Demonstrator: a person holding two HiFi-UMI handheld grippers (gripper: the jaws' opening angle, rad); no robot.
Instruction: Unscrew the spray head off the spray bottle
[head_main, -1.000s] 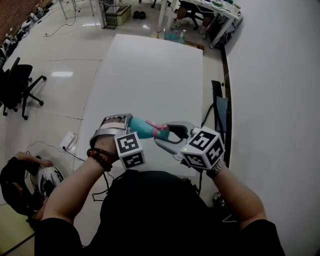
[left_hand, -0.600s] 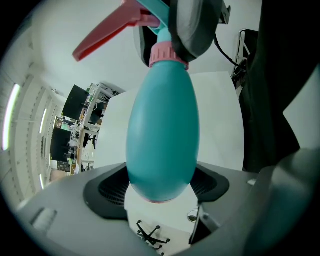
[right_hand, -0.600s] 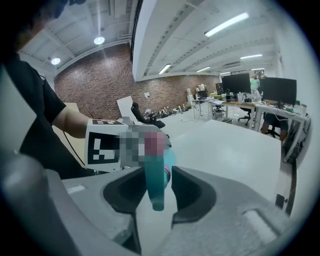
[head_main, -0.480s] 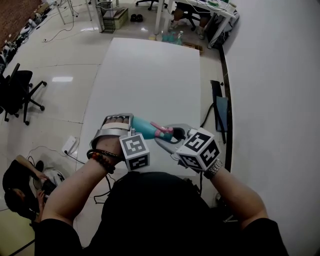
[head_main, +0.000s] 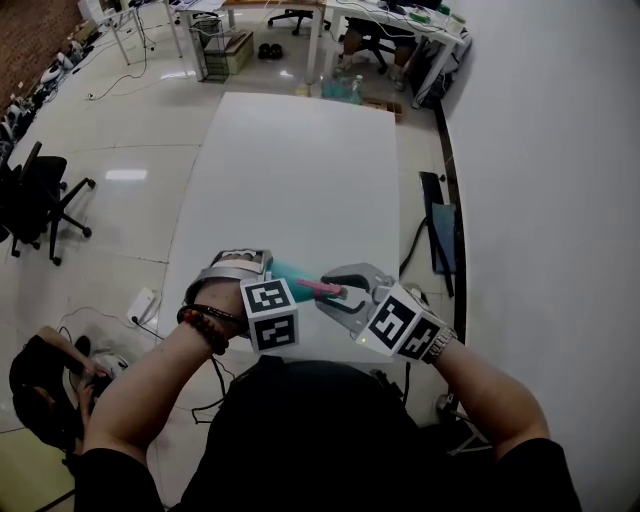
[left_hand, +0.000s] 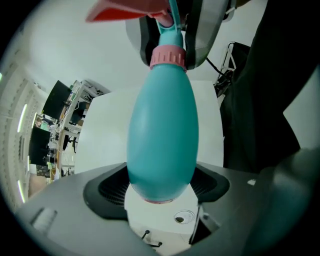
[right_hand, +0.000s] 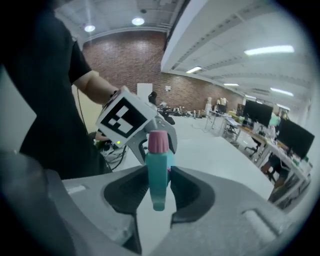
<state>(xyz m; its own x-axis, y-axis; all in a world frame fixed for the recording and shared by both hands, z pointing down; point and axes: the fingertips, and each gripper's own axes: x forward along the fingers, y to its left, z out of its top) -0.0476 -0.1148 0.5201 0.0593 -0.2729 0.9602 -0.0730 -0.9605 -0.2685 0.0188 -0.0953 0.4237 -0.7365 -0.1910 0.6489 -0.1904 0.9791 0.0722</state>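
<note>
Teal spray bottle (left_hand: 162, 140) clamped in wide-set left gripper (left_hand: 162, 192), over near end of white table (head_main: 290, 170). Right gripper (right_hand: 159, 192) jaws just closed narrow on spray head (right_hand: 157, 162). Pink collar (left_hand: 168, 56) still seated on neck; unscrewing left.

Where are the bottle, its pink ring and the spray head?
bottle (left_hand: 162, 135), left gripper view, middle of its teal body.
pink ring (left_hand: 168, 56), left gripper view, ribbed collar at the neck.
spray head (right_hand: 158, 172), right gripper view, teal part between the jaws.
</note>
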